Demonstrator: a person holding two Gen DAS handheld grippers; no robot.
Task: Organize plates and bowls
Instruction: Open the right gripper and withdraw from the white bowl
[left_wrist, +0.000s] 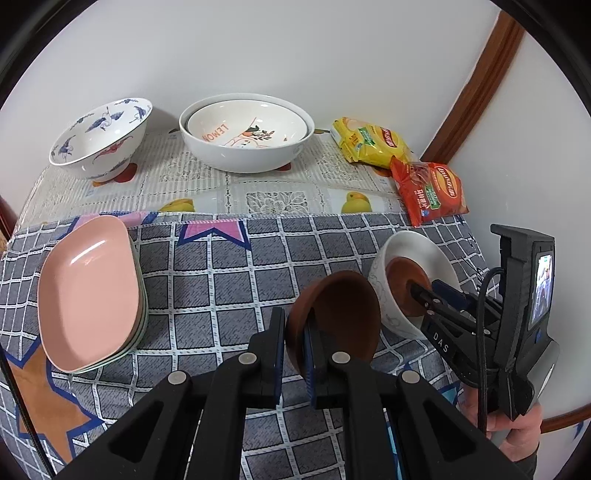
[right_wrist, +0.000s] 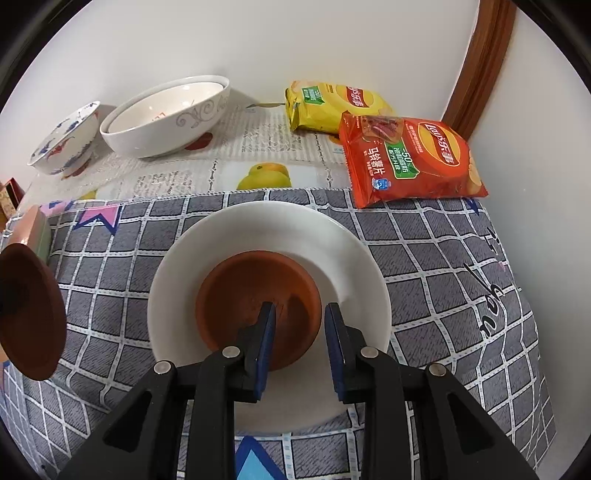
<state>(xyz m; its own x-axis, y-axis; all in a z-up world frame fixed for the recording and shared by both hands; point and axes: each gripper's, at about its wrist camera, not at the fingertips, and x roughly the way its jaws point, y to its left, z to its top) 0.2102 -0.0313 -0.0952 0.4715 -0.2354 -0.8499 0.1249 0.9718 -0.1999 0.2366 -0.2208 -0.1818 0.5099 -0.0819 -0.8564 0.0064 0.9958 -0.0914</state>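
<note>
My left gripper (left_wrist: 295, 314) is shut on the rim of a brown bowl (left_wrist: 340, 317) and holds it tilted above the checked cloth. The same bowl shows at the left edge of the right wrist view (right_wrist: 29, 310). My right gripper (right_wrist: 300, 314) is open, its fingers straddling the near rim of a second brown bowl (right_wrist: 258, 295) that sits inside a white bowl (right_wrist: 269, 229). In the left wrist view this white bowl (left_wrist: 424, 251) is right of my held bowl. A stack of pink and pale green plates (left_wrist: 88, 288) lies at the left.
At the back stand a blue-patterned bowl (left_wrist: 99, 136) and two nested white bowls (left_wrist: 247, 133). A yellow chip bag (right_wrist: 332, 107) and a red chip bag (right_wrist: 410, 158) lie at the back right by the wall. The table's right edge is close to the wall.
</note>
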